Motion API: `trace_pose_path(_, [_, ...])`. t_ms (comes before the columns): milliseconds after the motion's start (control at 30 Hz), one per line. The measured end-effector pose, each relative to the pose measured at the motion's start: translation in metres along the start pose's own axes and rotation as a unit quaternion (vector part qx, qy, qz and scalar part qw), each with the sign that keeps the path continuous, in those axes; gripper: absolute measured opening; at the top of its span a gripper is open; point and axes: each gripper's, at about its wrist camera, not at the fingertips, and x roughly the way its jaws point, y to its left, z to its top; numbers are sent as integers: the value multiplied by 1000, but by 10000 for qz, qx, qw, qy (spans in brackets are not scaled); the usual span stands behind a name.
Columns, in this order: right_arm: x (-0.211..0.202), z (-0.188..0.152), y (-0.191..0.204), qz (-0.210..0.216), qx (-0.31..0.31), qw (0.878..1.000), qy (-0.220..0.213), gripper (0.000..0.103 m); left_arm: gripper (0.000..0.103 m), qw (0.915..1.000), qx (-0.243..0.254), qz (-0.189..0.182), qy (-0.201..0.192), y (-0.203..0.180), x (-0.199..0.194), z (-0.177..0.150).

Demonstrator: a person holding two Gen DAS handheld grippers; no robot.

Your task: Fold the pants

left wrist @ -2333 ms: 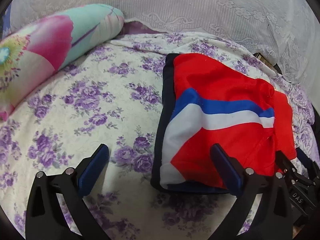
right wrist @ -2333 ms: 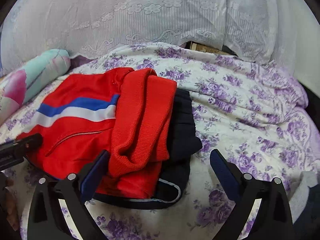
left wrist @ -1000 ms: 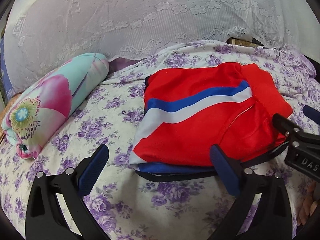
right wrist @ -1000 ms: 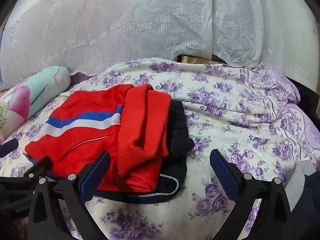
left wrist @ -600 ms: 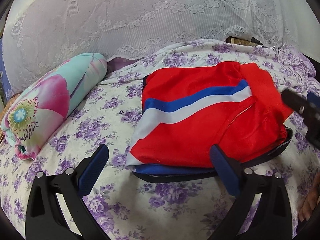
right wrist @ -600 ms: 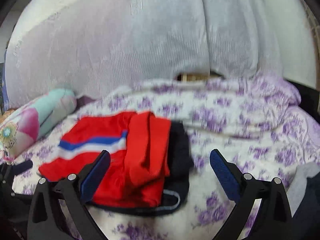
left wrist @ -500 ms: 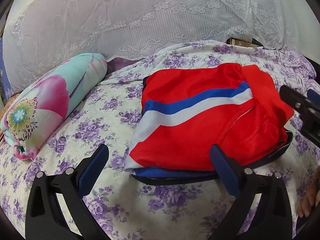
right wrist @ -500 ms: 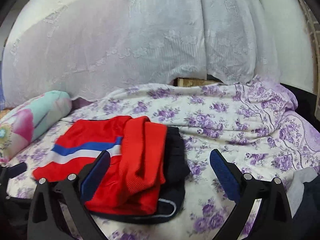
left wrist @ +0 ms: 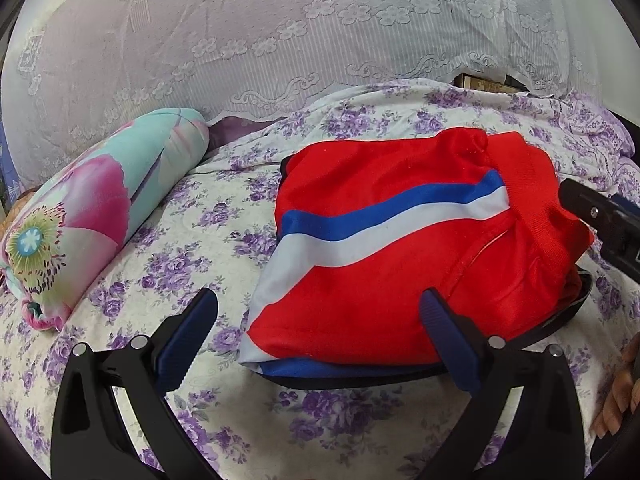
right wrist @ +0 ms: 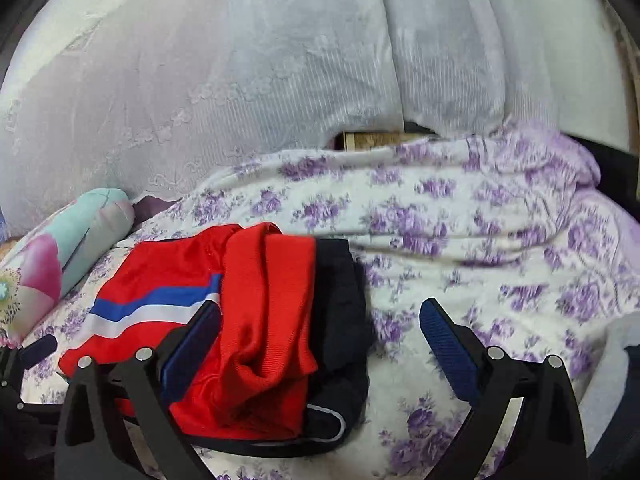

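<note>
Lace, white and thin, hangs as a curtain [left wrist: 280, 40] across the whole back, from 10 o'clock to 2 o'clock. Under it lies the bed [left wrist: 192, 248], covered in a cloth with little purple flowers. A roll pillow [left wrist: 92, 208] in pink and green sits at 9 o'clock in the left wrist view.

The pants [left wrist: 400, 256] are red with a blue and a white stripe. They lie folded in a flat pile in the middle of the bed, on top of something dark [right wrist: 340, 304] (I cannot tell if it is part of the pants or other clothes).

From the left gripper [left wrist: 320, 340], the pile is at 1 o'clock, just ahead. Its right finger pad is in front of the near edge of the pile. From the right gripper [right wrist: 320, 344], the pile is at 10 o'clock, and its left pad is in front of the red cloth. The long way of the pile runs from 9 o'clock to 3 o'clock, along the stripes. Both grippers look about the same way off, one on each side.

Both grippers have their jaws spread wide, and nothing is in them. The folding looks nearly done or done.

A person's fingers [left wrist: 616, 396] show at 4 o'clock in the left wrist view. I see no words that I can read.
</note>
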Motion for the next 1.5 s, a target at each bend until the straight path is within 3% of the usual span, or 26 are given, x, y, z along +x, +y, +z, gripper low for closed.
trace_pose_path(133, [30,-4,9,-60,-235,9968,768,100,98,10000,-10,-17,14,1,1,0])
trace_pose_path(200, [23,-4,7,-60,-183,9979,614,100,98,10000,-19,-27,26,1,1,0])
trace_pose_path(400, [-6,11,8,21,-94,9992,-380,100,98,10000,-9,54,-44,0,4,4])
trace_pose_path(667, [49,18,6,2,-2,9989,477,100,98,9997,-33,171,-180,0,21,20])
trace_pose_path(900, [31,20,4,-42,78,9999,-72,100,99,9997,-181,22,-154,5,28,24])
trace_pose_path(1033, [53,15,10,-39,-116,9986,516,100,99,9997,-66,128,-215,1,26,24])
trace_pose_path(1500, [30,20,14,-47,-226,9997,32,100,99,9995,-44,161,-260,2,24,23])
